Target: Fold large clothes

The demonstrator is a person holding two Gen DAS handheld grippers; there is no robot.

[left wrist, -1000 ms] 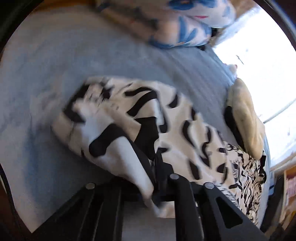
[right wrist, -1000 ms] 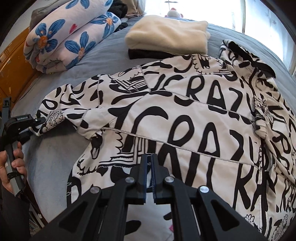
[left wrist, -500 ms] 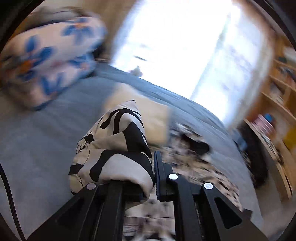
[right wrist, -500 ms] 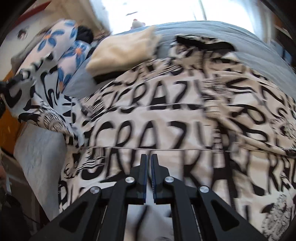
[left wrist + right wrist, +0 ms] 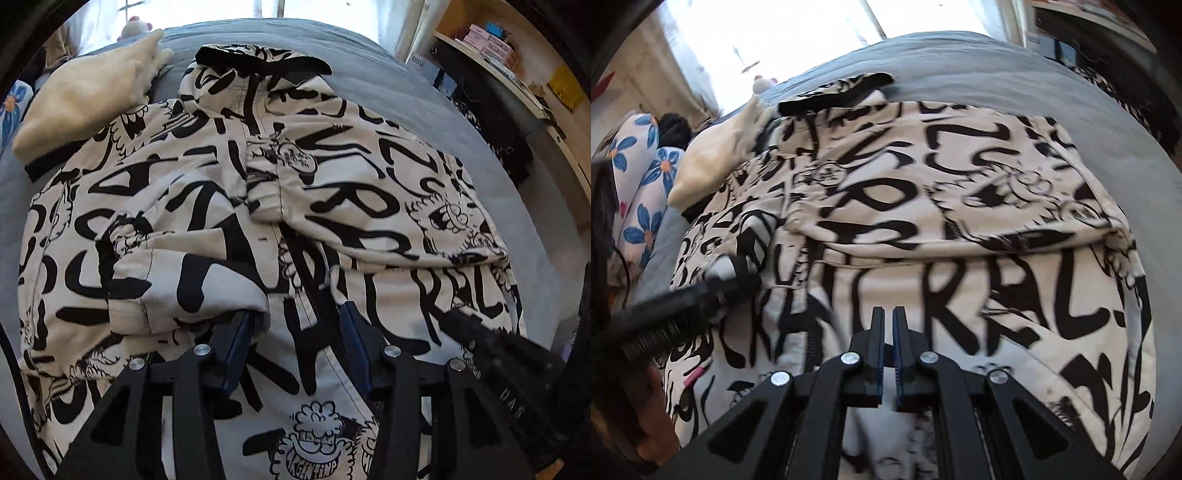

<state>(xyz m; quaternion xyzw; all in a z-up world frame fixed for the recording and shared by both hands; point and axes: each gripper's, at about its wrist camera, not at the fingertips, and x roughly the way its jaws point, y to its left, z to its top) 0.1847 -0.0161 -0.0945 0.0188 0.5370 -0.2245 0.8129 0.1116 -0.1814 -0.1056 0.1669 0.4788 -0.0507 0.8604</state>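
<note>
Carried across from the bed's left side, the left sleeve (image 5: pixel 184 280) now lies folded over the jacket's (image 5: pixel 369 206) chest, and the left gripper (image 5: pixel 299 325) hangs above the middle of the garment instead of out by its edge. Its jaws are opening: the left one sits against the sleeve's cuff end, while the gap between them shows only the jacket front below, so the sleeve looks released. The right gripper (image 5: pixel 888 328) hovers just beside it, over the lower front, jaws nearly together and holding nothing.

Both sleeves are in: the right sleeve (image 5: pixel 373 206) lies crosswise higher up the chest, its cuff meeting the central zip line. The jacket's long axis runs straight away from both grippers, hem nearest, black-lined hood (image 5: pixel 258 59) farthest. I judge the next fold turns on that axis, hem brought up toward the hood, and both hands sit about equally near the hem.

It is a puffy white jacket crowded with black lettering and cartoon faces, spread on a grey-blue bed (image 5: pixel 480 155). Beyond its left shoulder rests a cream folded garment (image 5: pixel 92 92).
</note>
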